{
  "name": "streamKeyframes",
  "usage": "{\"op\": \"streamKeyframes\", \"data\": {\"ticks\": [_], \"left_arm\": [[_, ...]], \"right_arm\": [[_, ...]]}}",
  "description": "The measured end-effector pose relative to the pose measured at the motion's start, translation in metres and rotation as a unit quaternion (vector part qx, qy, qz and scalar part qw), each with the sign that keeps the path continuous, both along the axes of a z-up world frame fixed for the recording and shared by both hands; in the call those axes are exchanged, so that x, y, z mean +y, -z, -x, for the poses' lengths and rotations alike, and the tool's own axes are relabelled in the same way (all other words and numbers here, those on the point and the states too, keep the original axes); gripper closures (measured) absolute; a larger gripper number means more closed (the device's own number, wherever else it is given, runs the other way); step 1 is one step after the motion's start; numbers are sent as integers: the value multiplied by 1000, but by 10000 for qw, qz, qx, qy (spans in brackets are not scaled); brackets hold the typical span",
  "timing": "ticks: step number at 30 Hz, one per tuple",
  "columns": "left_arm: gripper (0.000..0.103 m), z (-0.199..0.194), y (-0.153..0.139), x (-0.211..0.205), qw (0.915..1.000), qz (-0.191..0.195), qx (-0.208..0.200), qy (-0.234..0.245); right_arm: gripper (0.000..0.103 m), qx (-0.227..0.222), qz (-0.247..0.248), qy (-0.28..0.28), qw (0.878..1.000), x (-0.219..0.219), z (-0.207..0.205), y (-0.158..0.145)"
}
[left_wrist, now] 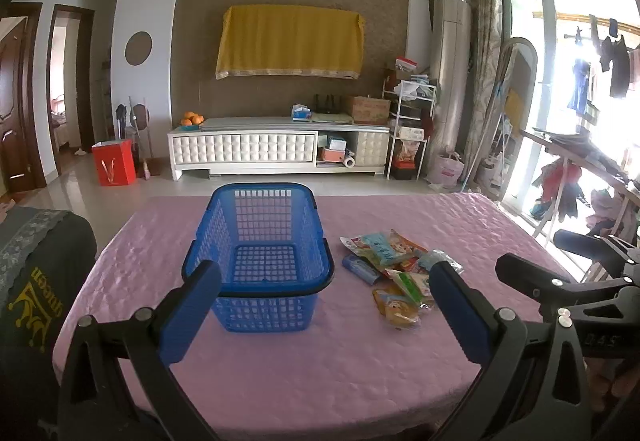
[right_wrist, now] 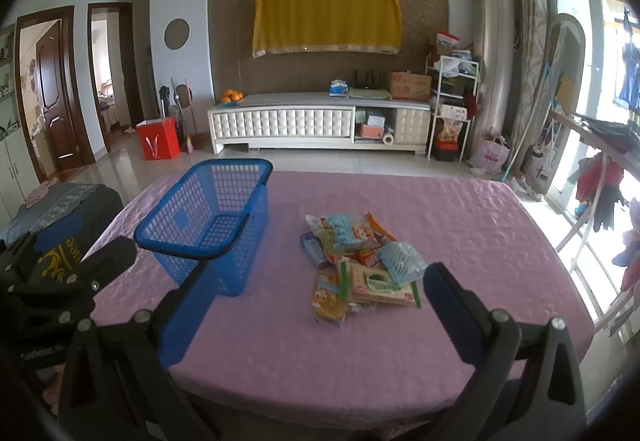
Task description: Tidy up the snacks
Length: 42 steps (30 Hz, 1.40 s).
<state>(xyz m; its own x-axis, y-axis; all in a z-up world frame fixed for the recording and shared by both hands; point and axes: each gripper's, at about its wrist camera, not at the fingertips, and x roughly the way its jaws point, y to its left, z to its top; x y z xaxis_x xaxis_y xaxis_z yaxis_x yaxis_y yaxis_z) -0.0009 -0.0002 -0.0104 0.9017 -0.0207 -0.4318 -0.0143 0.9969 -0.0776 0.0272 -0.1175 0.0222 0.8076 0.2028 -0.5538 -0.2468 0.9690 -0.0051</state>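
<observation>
Pink quilted cloth covers the table point(left_wrist: 280, 373), and on it stands a blue plastic lattice basket with a dark rim point(left_wrist: 260, 253), upright and with nothing visible inside. Just to its right, apart from it, lies a loose heap of small snack packets in crinkly wrappers point(left_wrist: 394, 267): a blue rectangular pack at the basket side, orange and pale blue ones overlapping behind, a green-and-white one and an orange one nearest the camera. The left gripper with blue finger pads point(left_wrist: 322, 315) hangs above the near part of the table, its fingers spread wide and holding nothing, the basket framed between them. In the right wrist view the right gripper, also blue-padded point(right_wrist: 316, 317), is likewise wide apart and empty, with the snack pile point(right_wrist: 360, 261) lying between its fingers and the basket point(right_wrist: 212, 225) off to the left. Beyond the table stand a white low TV cabinet point(right_wrist: 316, 121) and a yellow cloth draped on the wall point(right_wrist: 326, 19).
</observation>
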Motion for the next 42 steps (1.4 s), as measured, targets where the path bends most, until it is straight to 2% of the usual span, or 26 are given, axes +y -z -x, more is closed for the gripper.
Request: {"op": "streamKeyframes", "data": {"ticks": [42], "left_arm": [[0,4,-2,1,9999,-27,100,7]], "right_arm": [[0,114,25,-75,9999,0,5,4]]}}
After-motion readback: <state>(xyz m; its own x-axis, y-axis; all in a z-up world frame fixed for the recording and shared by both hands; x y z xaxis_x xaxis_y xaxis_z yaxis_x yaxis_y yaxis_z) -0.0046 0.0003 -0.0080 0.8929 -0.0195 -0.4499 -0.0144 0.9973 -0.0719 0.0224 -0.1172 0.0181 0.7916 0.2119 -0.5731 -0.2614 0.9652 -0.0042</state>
